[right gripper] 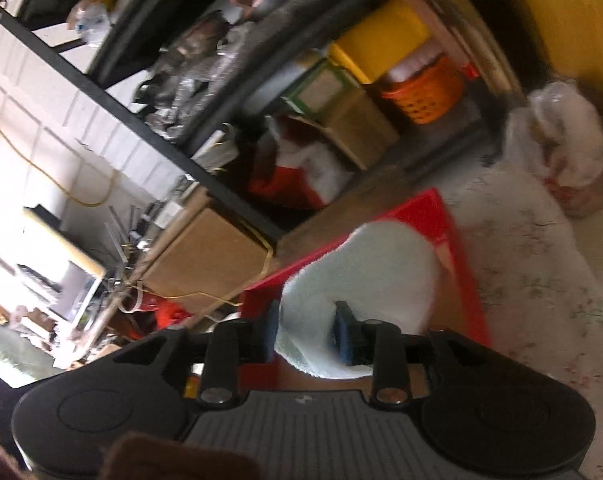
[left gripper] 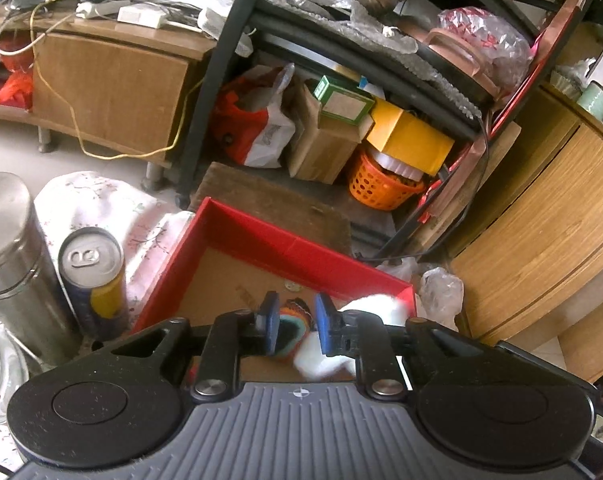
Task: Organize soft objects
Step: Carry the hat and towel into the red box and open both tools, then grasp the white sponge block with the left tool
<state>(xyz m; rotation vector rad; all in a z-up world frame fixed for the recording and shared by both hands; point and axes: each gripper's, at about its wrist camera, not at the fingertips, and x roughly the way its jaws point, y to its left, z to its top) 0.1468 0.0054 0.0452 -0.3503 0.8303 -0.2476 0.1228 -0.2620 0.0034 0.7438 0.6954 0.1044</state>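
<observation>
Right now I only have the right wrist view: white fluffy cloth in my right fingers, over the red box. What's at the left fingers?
Observer: A multicoloured knitted piece sits between the left fingers, inside the red box. I cannot tell whether they grip it.
Operator: Anything beside the box on that side?
Observer: A drink can stands upright next to the box's left wall.
Operator: And past the can?
Observer: A steel flask, also upright.

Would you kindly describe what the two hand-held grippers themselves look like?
Both match: the left hand-held gripper and the right hand-held gripper each have a ribbed grey body, two rounded black side housings, black linkage arms with silver bolts and blue finger pads.
</observation>
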